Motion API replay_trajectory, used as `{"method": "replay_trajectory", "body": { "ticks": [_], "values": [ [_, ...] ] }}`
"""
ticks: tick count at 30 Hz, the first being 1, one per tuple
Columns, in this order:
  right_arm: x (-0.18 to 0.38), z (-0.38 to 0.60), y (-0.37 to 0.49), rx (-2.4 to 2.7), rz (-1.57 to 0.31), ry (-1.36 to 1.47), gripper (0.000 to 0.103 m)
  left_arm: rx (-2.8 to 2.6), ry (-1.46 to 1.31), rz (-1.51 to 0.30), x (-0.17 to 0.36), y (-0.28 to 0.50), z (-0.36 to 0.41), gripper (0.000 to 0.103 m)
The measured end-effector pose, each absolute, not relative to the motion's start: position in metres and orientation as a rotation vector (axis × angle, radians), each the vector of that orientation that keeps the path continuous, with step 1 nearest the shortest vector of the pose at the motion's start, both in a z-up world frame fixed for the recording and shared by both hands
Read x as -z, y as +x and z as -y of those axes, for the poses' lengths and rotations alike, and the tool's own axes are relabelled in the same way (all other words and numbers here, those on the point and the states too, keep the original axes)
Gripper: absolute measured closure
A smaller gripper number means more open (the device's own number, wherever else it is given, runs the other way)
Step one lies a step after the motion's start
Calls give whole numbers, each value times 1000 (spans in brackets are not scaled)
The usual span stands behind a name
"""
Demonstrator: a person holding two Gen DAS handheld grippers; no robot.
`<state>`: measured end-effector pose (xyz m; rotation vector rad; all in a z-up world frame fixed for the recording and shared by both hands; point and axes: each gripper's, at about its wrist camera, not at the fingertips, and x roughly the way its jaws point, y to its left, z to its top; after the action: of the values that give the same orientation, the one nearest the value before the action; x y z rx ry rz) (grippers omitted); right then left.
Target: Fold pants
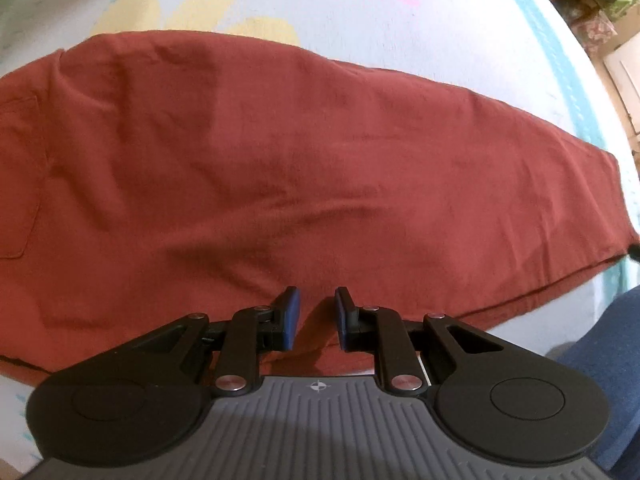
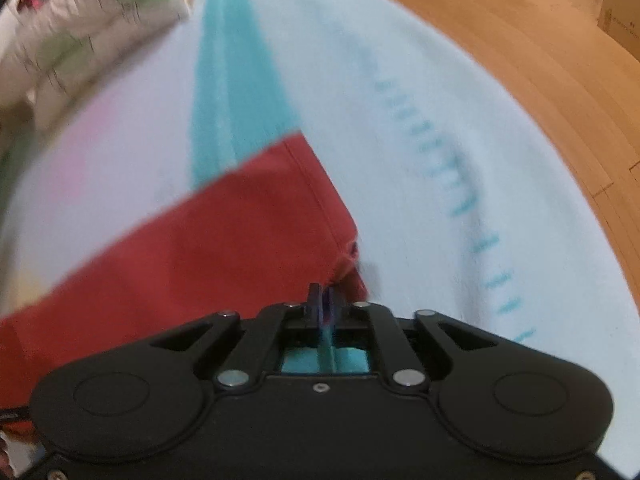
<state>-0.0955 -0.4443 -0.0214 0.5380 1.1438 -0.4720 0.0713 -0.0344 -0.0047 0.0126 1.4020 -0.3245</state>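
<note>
No legible text anywhere.

Left claw (image 1: 316, 316): matte black linkage arms showing across lower frame, silver round rivets at pivots, blue pads (image 1: 291, 316) lining finger insides, two round black housings flanking grey ribbed body bearing small compass-style mark at centre. Right claw (image 2: 324, 300): same black arms, silver rivets, round housings, plain black body, small screw showing at centre. Blue denim trouser leg (image 1: 616, 360) showing at lower right.
</note>
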Motion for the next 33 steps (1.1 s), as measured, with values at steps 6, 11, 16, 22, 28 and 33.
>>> {"method": "replay_trajectory", "body": {
  "ticks": [6, 11, 16, 22, 28, 33],
  "values": [
    [-11, 443, -100, 536, -1082, 470, 72, 343, 2, -1441, 3, 75, 32, 84],
    [-54, 419, -71, 428, -977, 444, 67, 360, -45, -1521, 4, 77, 13, 84],
    [-78, 355, -25, 171, -952, 370, 65, 298, -100, -1417, -30, 86, -10, 84],
    [-57, 228, 21, -211, -1052, 215, 64, 212, -81, -1281, -61, 102, -36, 83],
    [-1, 111, 23, -497, -1187, -155, 65, 185, -111, -1301, -41, 103, -35, 83],
    [27, 68, 11, -572, -1253, -399, 65, 202, -202, -1325, -39, 105, -43, 83]
  ]
}}
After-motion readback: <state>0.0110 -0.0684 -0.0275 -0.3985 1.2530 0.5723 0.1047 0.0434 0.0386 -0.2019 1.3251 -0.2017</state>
